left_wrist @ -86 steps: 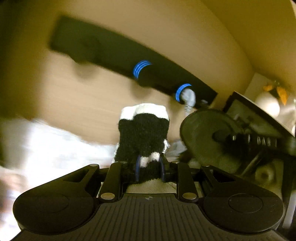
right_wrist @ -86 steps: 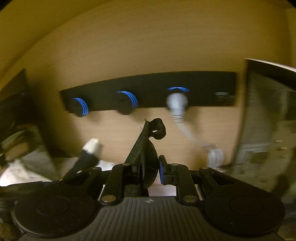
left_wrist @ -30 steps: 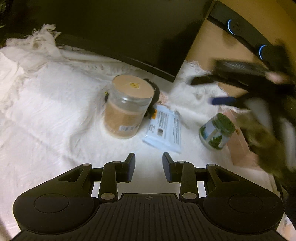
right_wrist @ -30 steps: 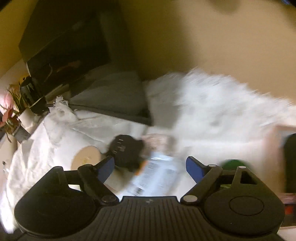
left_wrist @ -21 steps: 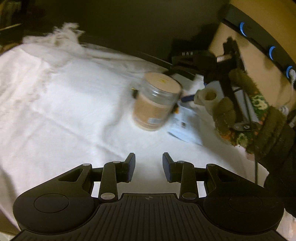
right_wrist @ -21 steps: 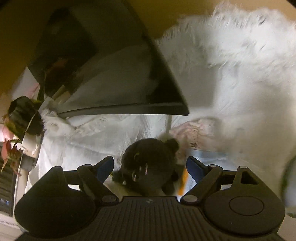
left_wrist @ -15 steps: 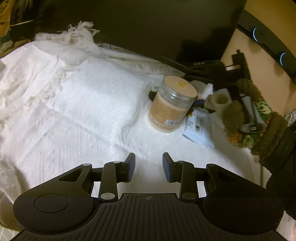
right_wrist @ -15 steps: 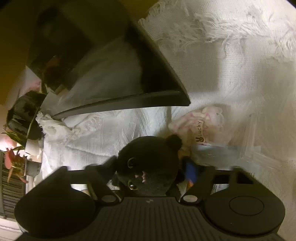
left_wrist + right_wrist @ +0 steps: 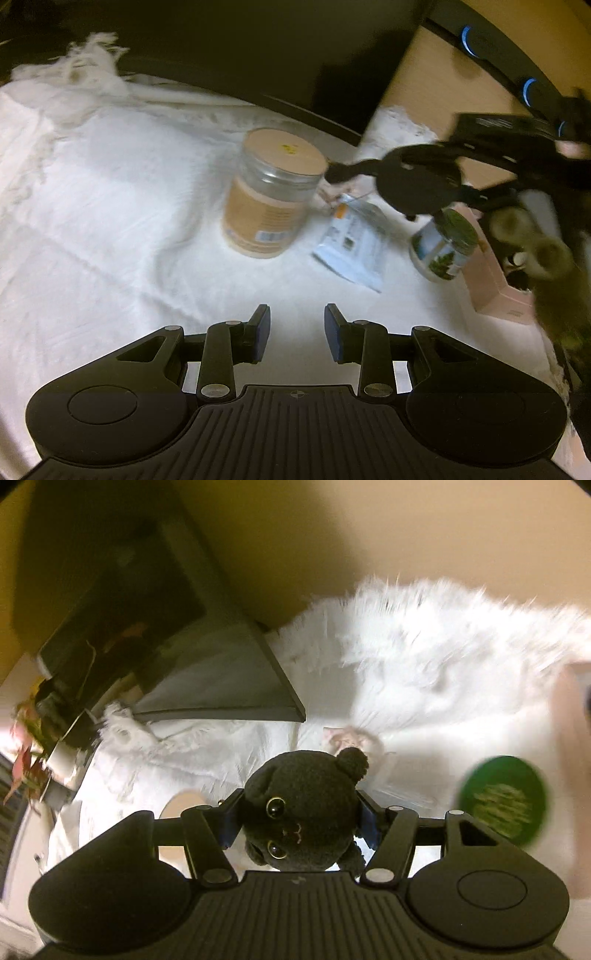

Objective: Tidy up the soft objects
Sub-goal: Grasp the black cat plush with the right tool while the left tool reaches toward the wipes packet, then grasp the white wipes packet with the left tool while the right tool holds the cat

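Observation:
My right gripper [image 9: 297, 823] is shut on a black plush cat [image 9: 301, 812], its jaws pressed on both sides of the head, held above the white cloth [image 9: 424, 672]. A small pink plush [image 9: 349, 738] lies on the cloth beyond it. My left gripper [image 9: 297, 332] is open and empty over the white cloth [image 9: 110, 206]. In the left wrist view the right gripper [image 9: 351, 170] shows at the upper right, blurred, with a dark bit of the plush at its tip beside the jar.
A tan-lidded jar [image 9: 271, 192], a pale blue packet [image 9: 351, 240], a green-lidded jar [image 9: 443, 247] and a pink box [image 9: 495, 284] stand on the cloth. A dark monitor [image 9: 207, 672] stands behind. A black rail with blue-ringed knobs [image 9: 528, 86] is on the wall.
My right gripper closed on the black plush cat and lifted it off the cloth. My left gripper stayed open and shifted slightly over the cloth.

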### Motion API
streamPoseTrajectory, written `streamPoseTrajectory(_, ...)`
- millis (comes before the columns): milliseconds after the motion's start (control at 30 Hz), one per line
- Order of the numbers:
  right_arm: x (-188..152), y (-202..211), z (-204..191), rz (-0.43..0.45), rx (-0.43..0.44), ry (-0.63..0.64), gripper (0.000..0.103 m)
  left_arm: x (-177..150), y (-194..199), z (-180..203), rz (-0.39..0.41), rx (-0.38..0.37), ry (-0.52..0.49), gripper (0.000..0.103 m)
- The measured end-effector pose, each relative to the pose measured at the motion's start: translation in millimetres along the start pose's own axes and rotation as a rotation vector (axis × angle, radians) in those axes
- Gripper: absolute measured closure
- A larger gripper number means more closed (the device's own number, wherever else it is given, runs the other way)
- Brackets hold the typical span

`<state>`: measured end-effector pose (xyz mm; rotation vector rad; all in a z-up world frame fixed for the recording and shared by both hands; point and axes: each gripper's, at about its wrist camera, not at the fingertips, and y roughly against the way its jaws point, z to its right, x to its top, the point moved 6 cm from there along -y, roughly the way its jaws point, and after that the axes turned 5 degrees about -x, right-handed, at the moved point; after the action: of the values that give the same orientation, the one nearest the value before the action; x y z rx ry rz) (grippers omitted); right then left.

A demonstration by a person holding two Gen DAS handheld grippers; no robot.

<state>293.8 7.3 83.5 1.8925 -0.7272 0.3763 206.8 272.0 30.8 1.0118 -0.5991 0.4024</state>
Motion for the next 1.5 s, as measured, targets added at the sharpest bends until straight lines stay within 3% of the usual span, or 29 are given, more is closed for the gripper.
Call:
streamPoseTrajectory(200,-46,56,29,0.047,-0.075,0.062,0.041,9,-23,17,-0.023,-0.029,-0.060,0.068)
streamPoseTrajectory(433,-100,65,81,0.027,-0.253,0.075,0.041,25,-54,44,-0.013,-0.036,-0.141,0.068)
streamPoseTrajectory(600,-117,69,105,0.052,-0.342,0.105,0.041,42,-78,76,0.010,-0.026,-0.268,0.068)
streamPoseTrajectory(667,-124,71,112,0.050,-0.340,0.114,0.039,49,-93,90,0.015,-0.005,-0.334,0.068)
streamPoseTrajectory(833,-136,75,118,0.067,-0.338,0.147,0.019,50,-141,106,-0.054,0.089,-0.478,0.068)
streamPoseTrajectory(967,-146,74,124,0.086,-0.333,0.154,0.011,38,-162,105,-0.117,0.102,-0.520,0.067)
streamPoseTrajectory(1000,-148,73,126,0.088,-0.330,0.147,0.008,36,-162,105,-0.107,0.093,-0.529,0.065)
streamPoseTrajectory(1100,-156,67,136,0.077,-0.305,0.092,0.002,32,-166,109,-0.132,0.037,-0.536,0.034)
streamPoseTrajectory(1133,-159,63,139,0.058,-0.292,0.067,0.002,29,-168,112,-0.140,0.014,-0.549,0.031)
streamPoseTrajectory(1267,-167,57,138,0.060,-0.314,0.114,0.000,28,-166,118,-0.131,0.019,-0.600,0.033)
streamPoseTrajectory(1367,-174,52,131,0.058,-0.347,0.204,0.000,36,-165,116,-0.067,0.101,-0.634,0.034)
streamPoseTrajectory(1433,-179,49,126,0.058,-0.373,0.261,0.000,43,-174,108,-0.105,0.134,-0.604,0.029)
streamPoseTrajectory(1500,-181,49,127,0.069,-0.369,0.267,0.000,48,-181,102,-0.134,0.113,-0.550,0.027)
